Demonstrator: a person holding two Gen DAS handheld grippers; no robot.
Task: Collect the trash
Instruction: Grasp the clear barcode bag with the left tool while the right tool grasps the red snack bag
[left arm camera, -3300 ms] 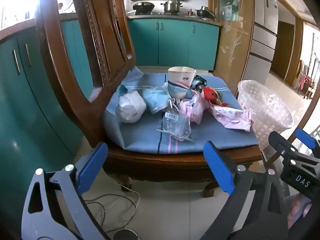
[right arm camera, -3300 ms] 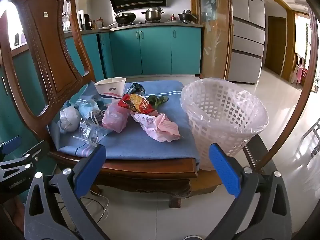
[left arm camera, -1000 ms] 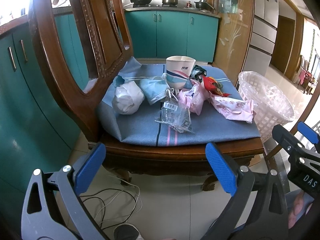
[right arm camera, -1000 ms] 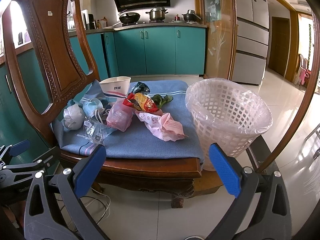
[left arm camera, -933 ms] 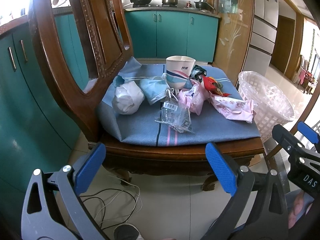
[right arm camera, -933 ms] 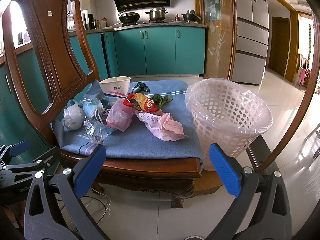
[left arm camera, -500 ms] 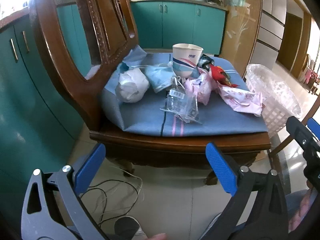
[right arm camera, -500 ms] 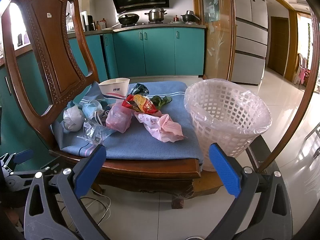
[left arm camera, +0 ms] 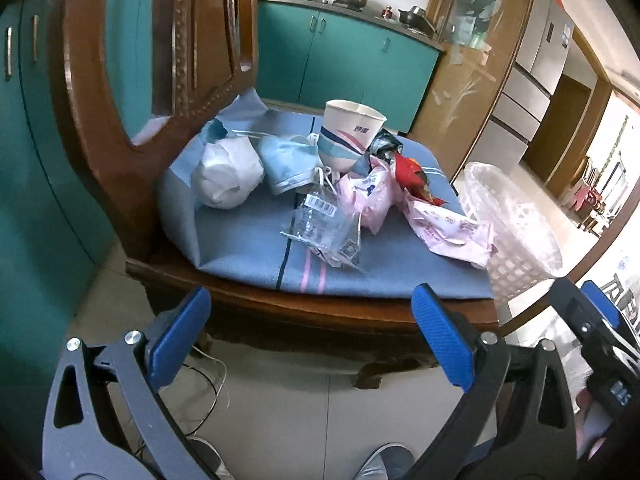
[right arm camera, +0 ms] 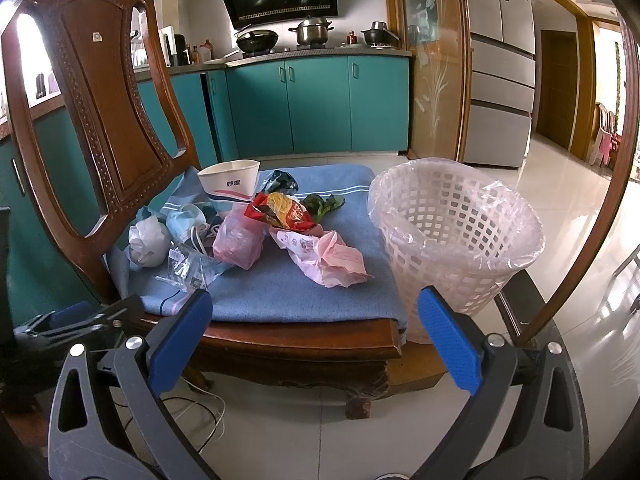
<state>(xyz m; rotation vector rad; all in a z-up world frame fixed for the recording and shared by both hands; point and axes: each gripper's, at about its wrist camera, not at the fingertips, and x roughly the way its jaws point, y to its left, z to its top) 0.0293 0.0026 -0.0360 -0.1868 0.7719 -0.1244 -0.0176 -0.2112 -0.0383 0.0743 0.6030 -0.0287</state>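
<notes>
Trash lies piled on a blue cushion [left arm camera: 248,248] on a wooden chair seat: a paper cup [left arm camera: 350,136], a white crumpled ball [left arm camera: 226,172], a light blue mask [left arm camera: 286,162], a clear plastic wrapper [left arm camera: 324,228], pink wrappers [left arm camera: 448,228] and a red snack bag [right arm camera: 280,210]. A white lattice basket [right arm camera: 456,248] lined with clear plastic stands right of the chair. My left gripper [left arm camera: 312,340] is open, in front of the seat edge. My right gripper [right arm camera: 316,340] is open too, low before the chair's front right corner.
The carved chair back [right arm camera: 92,92] rises at the left. Teal kitchen cabinets [right arm camera: 316,104] and a stove with pots stand behind. A fridge [right arm camera: 504,64] is at the right. White cables [right arm camera: 200,408] trail on the tiled floor under the chair.
My left gripper has moved closer to the chair and tilted, so the trash looks nearer. The right gripper has barely shifted. Both stay open.
</notes>
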